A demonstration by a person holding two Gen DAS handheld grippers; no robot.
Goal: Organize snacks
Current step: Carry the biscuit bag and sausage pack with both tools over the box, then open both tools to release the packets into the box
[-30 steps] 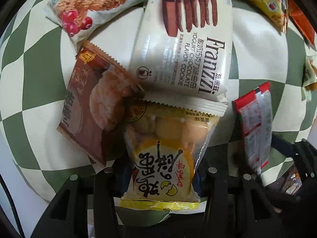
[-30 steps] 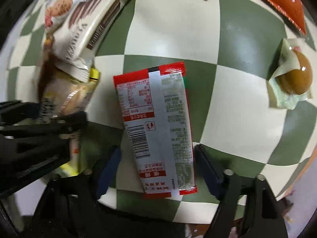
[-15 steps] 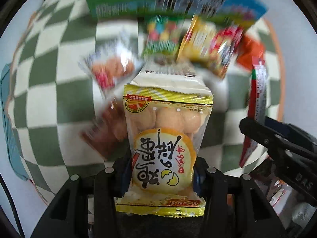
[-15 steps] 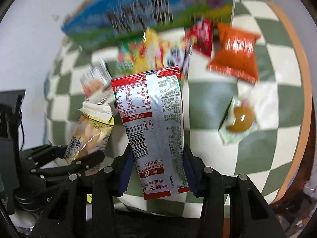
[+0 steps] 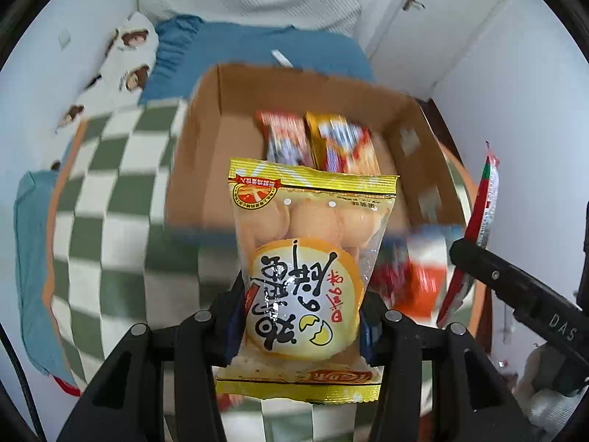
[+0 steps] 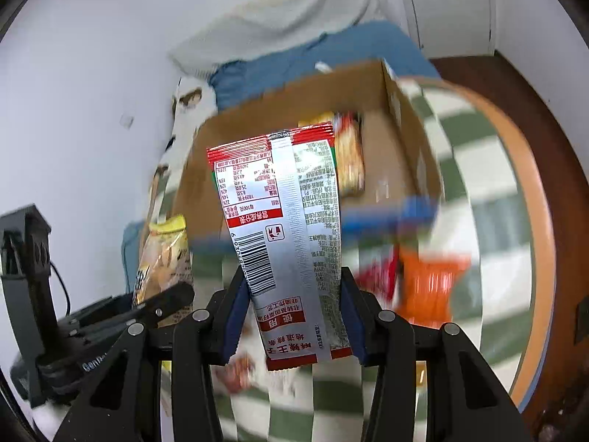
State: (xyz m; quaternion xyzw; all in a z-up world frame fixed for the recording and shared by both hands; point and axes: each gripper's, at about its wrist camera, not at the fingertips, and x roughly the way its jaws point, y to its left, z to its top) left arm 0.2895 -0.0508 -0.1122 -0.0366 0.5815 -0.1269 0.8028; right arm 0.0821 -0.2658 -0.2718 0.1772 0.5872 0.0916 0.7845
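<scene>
Both packets have come up off the checked cloth since a second ago, when they lay flat between open fingers; now each is lifted clear and carried toward the cardboard box at the far edge of the bench.

The left hand-held gripper is clamped on the yellow egg-biscuit packet, gripping its lower half with the packet standing up ahead of the fingers. The right hand-held gripper is likewise closed on the red-and-silver packet, printed back toward the camera, held by its lower end. In the left view that same packet shows edge-on at the right, so the two hands travel side by side, near but not touching.

Inside the box two snack packs already lie against the far wall; its floor beside them looks bare. An orange packet and other blurred wrappers remain on the cloth before the near wall of the box.

The step in hand looks like the carry to the box. Next, each packet probably needs to pass over the near wall and be released above open floor, one hand slightly ahead so the packets do not collide.
</scene>
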